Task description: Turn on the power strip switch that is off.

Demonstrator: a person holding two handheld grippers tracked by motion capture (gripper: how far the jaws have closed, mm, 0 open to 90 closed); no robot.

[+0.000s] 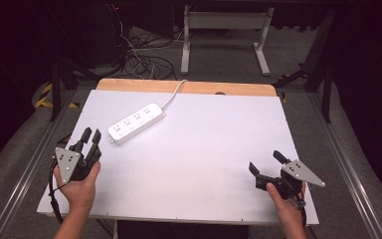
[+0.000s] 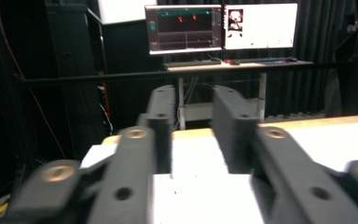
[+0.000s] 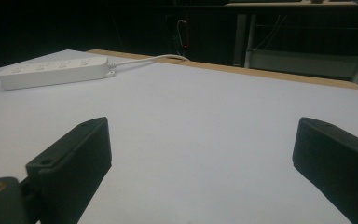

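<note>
Two grippers rested apart on the white table [image 1: 194, 164].
The power strip [image 1: 136, 123] lay at eleven o'clock; the left gripper [image 1: 91, 135] stood narrowly parted, empty, the right gripper [image 1: 264, 162] gaped wide at four.

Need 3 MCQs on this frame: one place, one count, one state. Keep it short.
1. Where does the power strip lie?
A. far left part of the table
B. near right corner
C. on the floor

2. How many power strips are on the table?
A. three
B. two
C. one

3. How do the right gripper jaws stand?
A. shut on the cord
B. wide open, nothing between
C. shut empty

Key: 1 A, the high view shows it ahead of the left gripper; 2 C, just one white strip; 3 B, the right gripper view shows bare table between the jaws.
</note>
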